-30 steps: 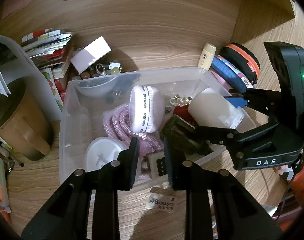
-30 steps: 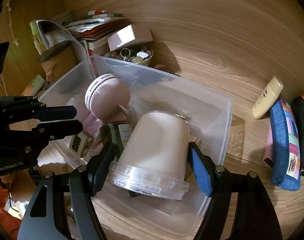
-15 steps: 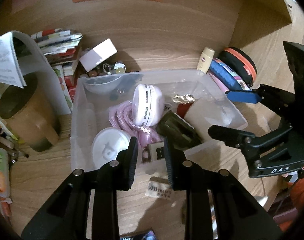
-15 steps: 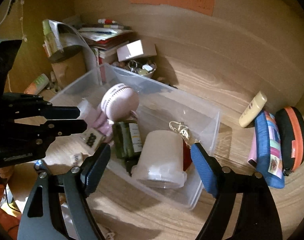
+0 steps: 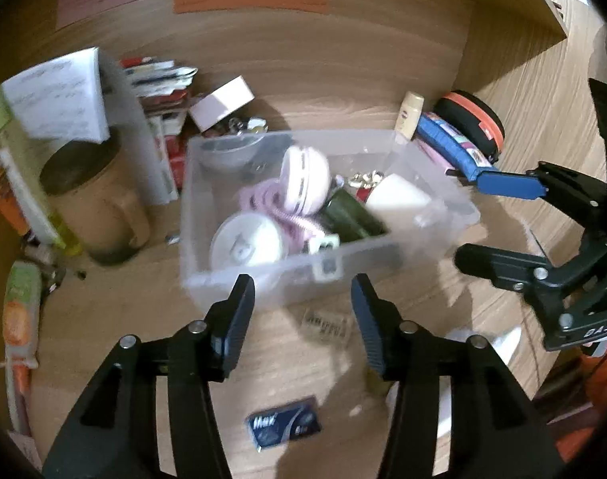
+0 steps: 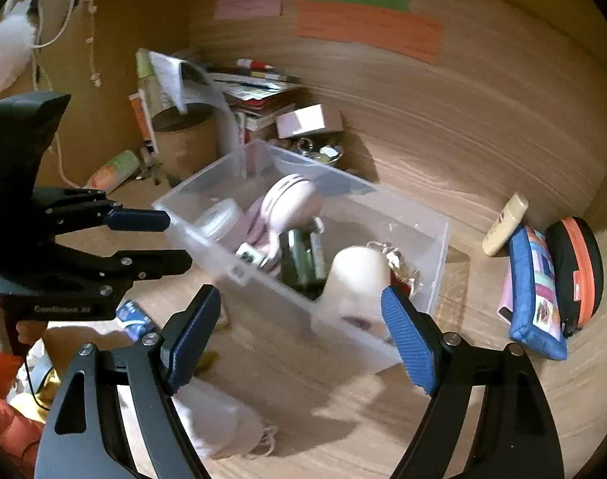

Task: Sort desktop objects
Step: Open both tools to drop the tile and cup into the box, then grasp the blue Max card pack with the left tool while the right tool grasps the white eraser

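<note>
A clear plastic bin (image 5: pixel 363 255) sits mid-desk. In it lie a white tub (image 5: pixel 399 199) on its side, a dark green bottle (image 5: pixel 351 215), a pink round case (image 5: pixel 303 179) and a white lid (image 5: pixel 247 239). My left gripper (image 5: pixel 303 319) hovers just in front of the bin, its jaws opening with nothing between them. An eraser (image 5: pixel 327 325) and a blue card pack (image 5: pixel 283 425) lie on the desk below it. My right gripper (image 6: pixel 301 319) stands open and holds nothing, back from the bin (image 6: pixel 263 291) and the white tub (image 6: pixel 355 275).
A brown mug (image 5: pixel 96 207), stacked books and a white box (image 5: pixel 223 101) crowd the back left. A cream tube (image 5: pixel 409 113), a blue pencil case (image 5: pixel 451 143) and a black-orange case (image 5: pixel 475 119) sit right of the bin. A white cloth (image 6: pixel 215 419) lies near the desk front.
Both grippers have drawn back from the bin. The right one has let go of the white tub, which stays in the bin. The left jaws have spread apart.
</note>
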`<state>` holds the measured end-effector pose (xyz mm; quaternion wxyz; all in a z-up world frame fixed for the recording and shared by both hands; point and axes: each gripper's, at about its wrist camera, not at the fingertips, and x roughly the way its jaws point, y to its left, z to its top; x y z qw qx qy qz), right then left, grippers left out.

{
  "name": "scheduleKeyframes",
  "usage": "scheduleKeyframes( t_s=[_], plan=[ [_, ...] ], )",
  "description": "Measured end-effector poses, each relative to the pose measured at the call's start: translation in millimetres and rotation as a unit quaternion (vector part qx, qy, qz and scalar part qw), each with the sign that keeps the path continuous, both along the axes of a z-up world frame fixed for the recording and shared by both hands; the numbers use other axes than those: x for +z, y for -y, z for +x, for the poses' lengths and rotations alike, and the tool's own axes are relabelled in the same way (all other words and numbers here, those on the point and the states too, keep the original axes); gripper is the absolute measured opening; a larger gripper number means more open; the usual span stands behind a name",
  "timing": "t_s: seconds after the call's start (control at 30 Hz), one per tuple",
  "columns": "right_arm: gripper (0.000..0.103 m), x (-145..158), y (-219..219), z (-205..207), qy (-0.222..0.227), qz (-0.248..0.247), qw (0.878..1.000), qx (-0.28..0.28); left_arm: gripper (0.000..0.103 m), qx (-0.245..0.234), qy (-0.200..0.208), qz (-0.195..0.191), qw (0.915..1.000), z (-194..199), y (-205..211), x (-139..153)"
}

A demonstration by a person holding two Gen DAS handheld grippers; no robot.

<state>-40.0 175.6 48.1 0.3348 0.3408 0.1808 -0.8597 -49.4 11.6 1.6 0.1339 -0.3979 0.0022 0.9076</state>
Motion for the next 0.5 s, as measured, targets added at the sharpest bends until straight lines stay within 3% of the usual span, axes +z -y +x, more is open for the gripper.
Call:
scheduleKeyframes(
  t_s=[0.23, 0.5],
  plan=[
    [0.08, -8.0, 3.5, 23.7, 0.007, 0.002, 1.0, 0.021, 0.057, 0.022, 0.024, 0.0, 0.9994, 28.9, 17.9, -16.4],
    [0.078, -21.2, 25.6, 22.5, 0.038, 0.009, 0.997, 0.062, 0.057, 0.03, 0.047, -0.004, 0.9985, 49.3, 14.5, -37.2]
  ],
)
